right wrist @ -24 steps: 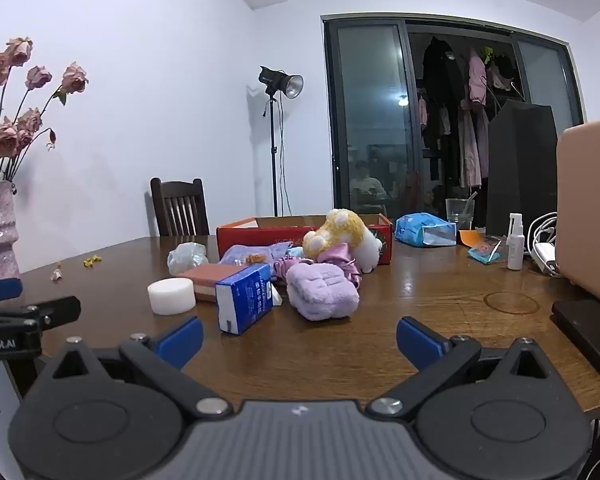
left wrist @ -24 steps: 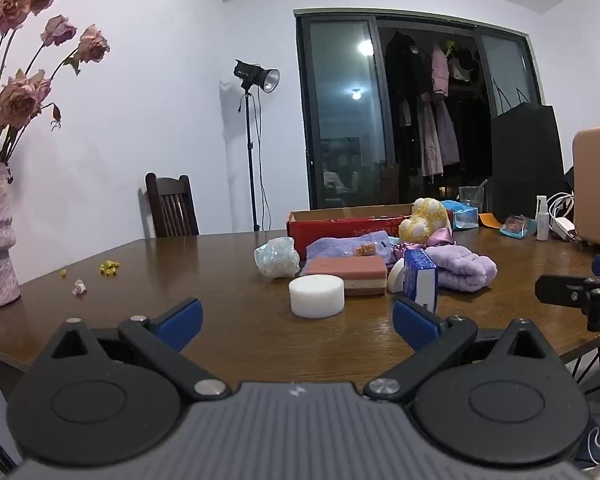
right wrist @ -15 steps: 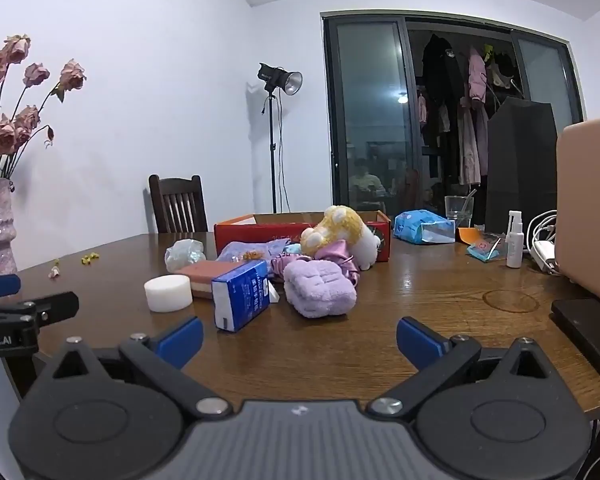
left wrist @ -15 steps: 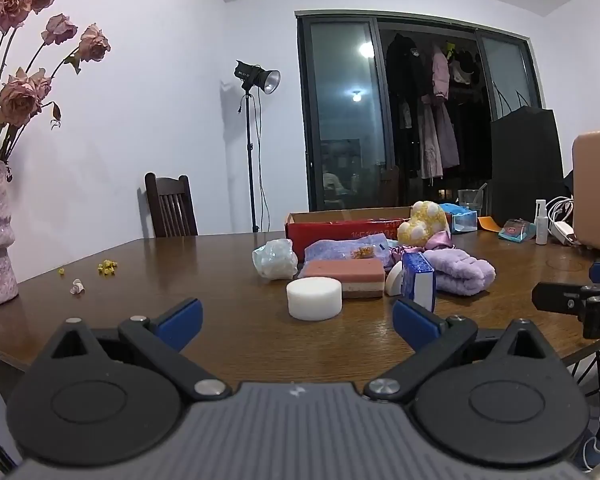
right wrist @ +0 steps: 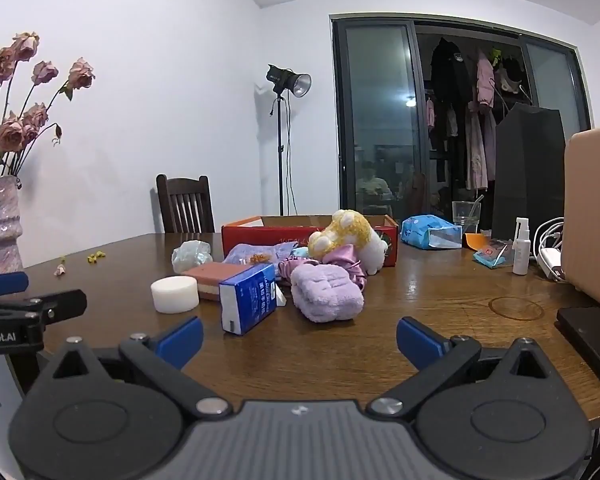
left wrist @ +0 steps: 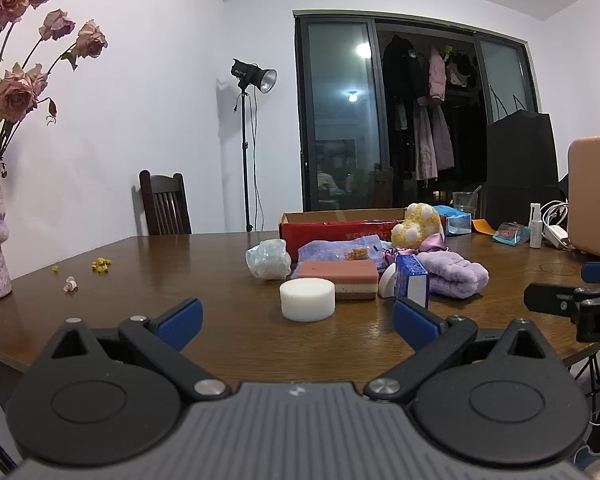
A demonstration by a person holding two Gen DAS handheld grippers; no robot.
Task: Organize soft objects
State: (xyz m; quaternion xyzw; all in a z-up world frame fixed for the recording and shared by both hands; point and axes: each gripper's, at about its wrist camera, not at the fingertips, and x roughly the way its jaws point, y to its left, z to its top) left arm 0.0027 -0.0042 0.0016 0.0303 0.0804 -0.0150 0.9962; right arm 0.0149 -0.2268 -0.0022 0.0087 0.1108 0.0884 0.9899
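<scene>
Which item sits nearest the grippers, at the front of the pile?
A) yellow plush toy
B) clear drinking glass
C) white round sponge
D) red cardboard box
C: the white round sponge lies alone on the table at the front of the pile, while the yellow plush toy and red cardboard box sit behind it.

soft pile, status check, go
Left tool, right tool open, empty. Soft pile untouched before red box. Blue carton nearest.
</scene>
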